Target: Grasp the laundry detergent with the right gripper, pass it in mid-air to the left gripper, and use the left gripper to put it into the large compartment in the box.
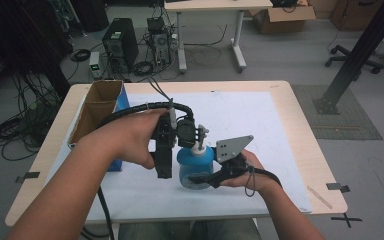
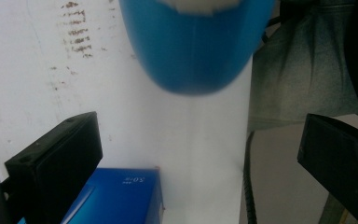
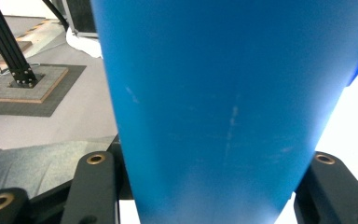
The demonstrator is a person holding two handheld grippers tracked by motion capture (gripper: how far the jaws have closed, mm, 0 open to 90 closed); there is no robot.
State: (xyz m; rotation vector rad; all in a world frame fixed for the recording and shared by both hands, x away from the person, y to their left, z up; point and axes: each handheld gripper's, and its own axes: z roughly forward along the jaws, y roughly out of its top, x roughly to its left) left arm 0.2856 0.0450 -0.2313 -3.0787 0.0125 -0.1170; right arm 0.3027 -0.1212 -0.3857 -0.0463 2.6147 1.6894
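Observation:
A blue spray bottle [image 1: 195, 164] with a white pump head stands upright over the white mat [image 1: 245, 117] near the table's front. My right gripper [image 1: 201, 179] comes in from the right and is shut on the bottle's lower body. In the right gripper view the blue bottle [image 3: 223, 116] sits between the two black fingers [image 3: 95, 186]. My left gripper [image 1: 172, 150] hangs beside the bottle's left and its pump head, pointing down. In the left gripper view its jaws stand wide apart with nothing between them, and the bottle [image 2: 193, 51] is blurred beyond the left gripper [image 2: 196, 168].
An open cardboard box [image 1: 96, 107] stands at the table's left side, with a blue box [image 2: 116, 196] against it. The person's knee in grey cloth [image 2: 298, 79] is past the table's near edge. Computers, cables and a desk are on the floor beyond.

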